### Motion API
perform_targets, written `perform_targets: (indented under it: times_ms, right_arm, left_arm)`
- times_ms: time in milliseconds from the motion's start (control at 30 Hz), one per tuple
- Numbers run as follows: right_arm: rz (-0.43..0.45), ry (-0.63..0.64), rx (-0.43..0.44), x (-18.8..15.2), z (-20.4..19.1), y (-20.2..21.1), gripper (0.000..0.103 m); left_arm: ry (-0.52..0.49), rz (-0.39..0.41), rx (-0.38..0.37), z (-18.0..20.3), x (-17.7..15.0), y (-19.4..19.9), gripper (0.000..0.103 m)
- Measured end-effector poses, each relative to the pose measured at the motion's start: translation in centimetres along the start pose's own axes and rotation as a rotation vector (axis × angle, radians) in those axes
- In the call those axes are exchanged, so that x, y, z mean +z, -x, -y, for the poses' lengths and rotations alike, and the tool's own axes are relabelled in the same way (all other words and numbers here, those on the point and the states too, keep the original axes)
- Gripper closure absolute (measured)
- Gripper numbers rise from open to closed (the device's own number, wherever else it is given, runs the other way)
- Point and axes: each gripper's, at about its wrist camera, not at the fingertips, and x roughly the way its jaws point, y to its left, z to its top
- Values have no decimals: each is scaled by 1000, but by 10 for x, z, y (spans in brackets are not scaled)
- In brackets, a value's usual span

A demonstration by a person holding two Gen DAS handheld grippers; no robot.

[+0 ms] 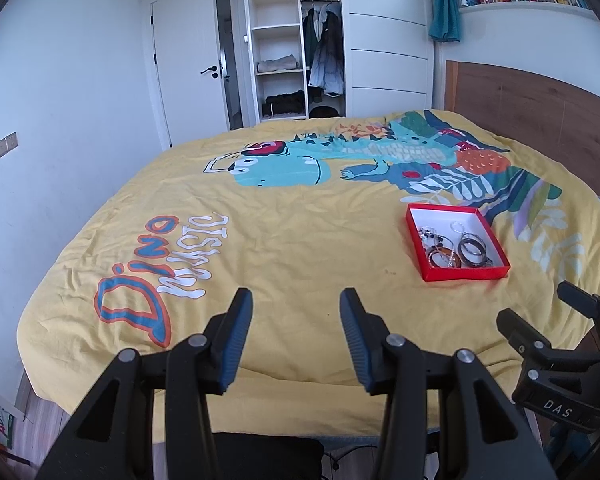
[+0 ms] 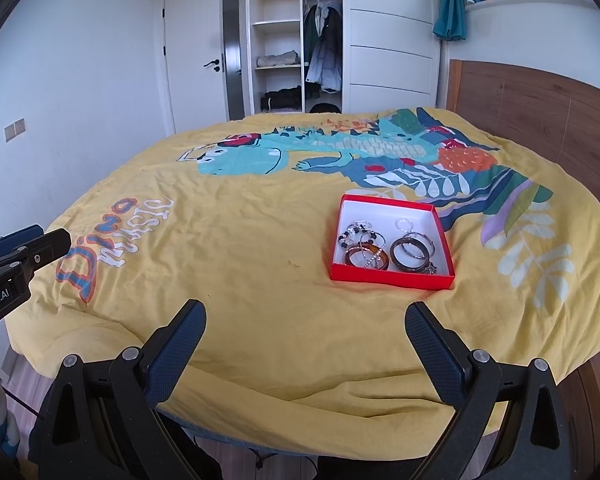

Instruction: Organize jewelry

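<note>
Claws: left claw (image 1: 296, 312) and right claw (image 2: 306, 322) both spread, nothing between the pads, hovering over the near edge of the bed.
Bedspread: yellow bedspread (image 2: 240, 280) with a dinosaur print covers the bed.
Box: red box (image 2: 392, 278), white inside, lies flat on the bedspread just beyond the right claw; one red side faces the claws, the opposite side points toward the wardrobe.
Jewelry: bangles (image 2: 410, 256) and beaded bracelets (image 2: 356, 234) lie inside the box, crowded toward its near side.
Background: open wardrobe (image 2: 296, 40), wooden headboard (image 2: 540, 108) at right.
</note>
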Motion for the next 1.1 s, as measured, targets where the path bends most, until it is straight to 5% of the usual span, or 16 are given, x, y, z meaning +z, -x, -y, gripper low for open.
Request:
perform_targets:
  times_ms: [1100]
  right_arm:
    - [-1,2,2,2,2,0,4]
  left_arm:
    - [-4,-9,2,1,-4,-1,53]
